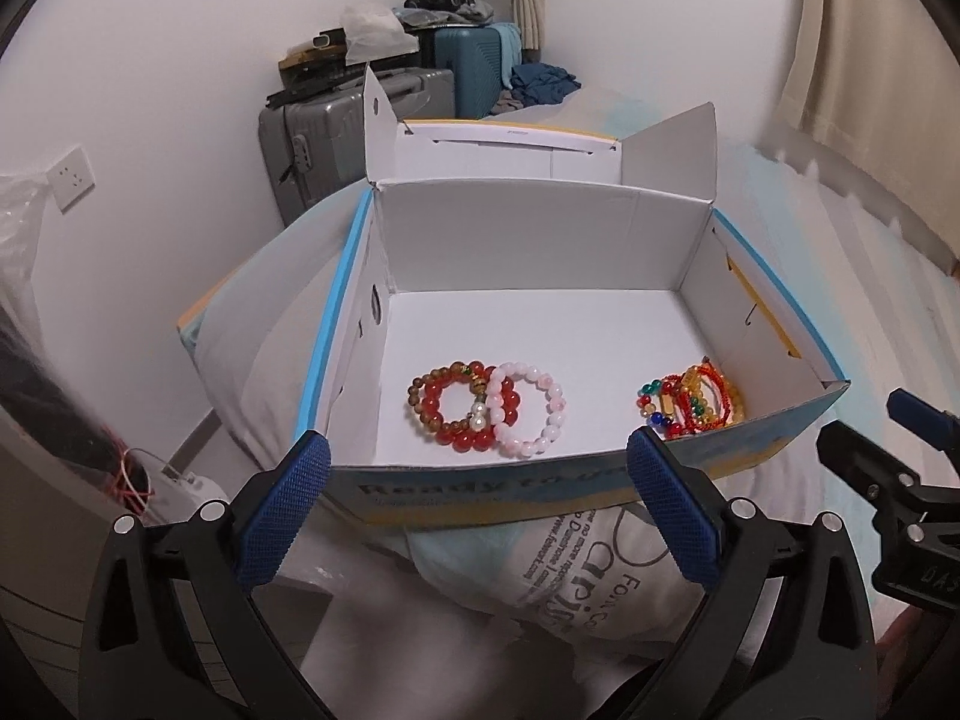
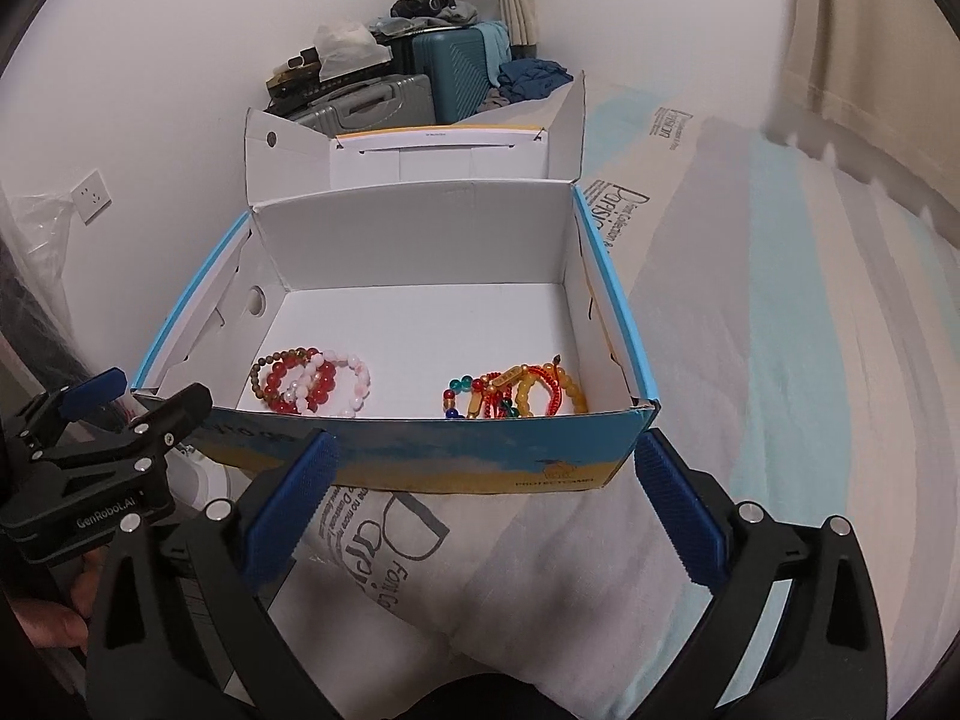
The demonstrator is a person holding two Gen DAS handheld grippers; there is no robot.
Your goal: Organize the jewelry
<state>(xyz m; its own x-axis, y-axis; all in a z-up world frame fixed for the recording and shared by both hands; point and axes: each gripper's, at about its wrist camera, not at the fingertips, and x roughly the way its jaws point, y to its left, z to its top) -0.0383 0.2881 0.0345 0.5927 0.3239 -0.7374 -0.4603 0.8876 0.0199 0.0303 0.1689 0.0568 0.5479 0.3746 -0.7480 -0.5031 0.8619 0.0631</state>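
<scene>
An open white cardboard box [image 1: 528,240] with a blue and yellow outside stands on a bed. On its floor at the left lie a red bead bracelet [image 1: 474,423], a pink bead bracelet [image 1: 531,414] and a brown bead bracelet [image 1: 427,391], overlapping. A heap of red, yellow and multicoloured bracelets [image 1: 690,402] fills the near right corner. My left gripper [image 1: 479,439] is open and empty, just short of the box's front wall. My right gripper [image 2: 485,441] is also open and empty before the same box [image 2: 420,234], facing both the left cluster [image 2: 312,387] and the heap [image 2: 516,393].
The box lid stands up at the back. A printed white and light-blue sheet [image 2: 750,360] covers the bed. Suitcases [image 1: 360,120] piled with clothes stand against the far wall, a curtain [image 1: 870,48] hangs at right, and a wall socket [image 1: 71,177] is at left.
</scene>
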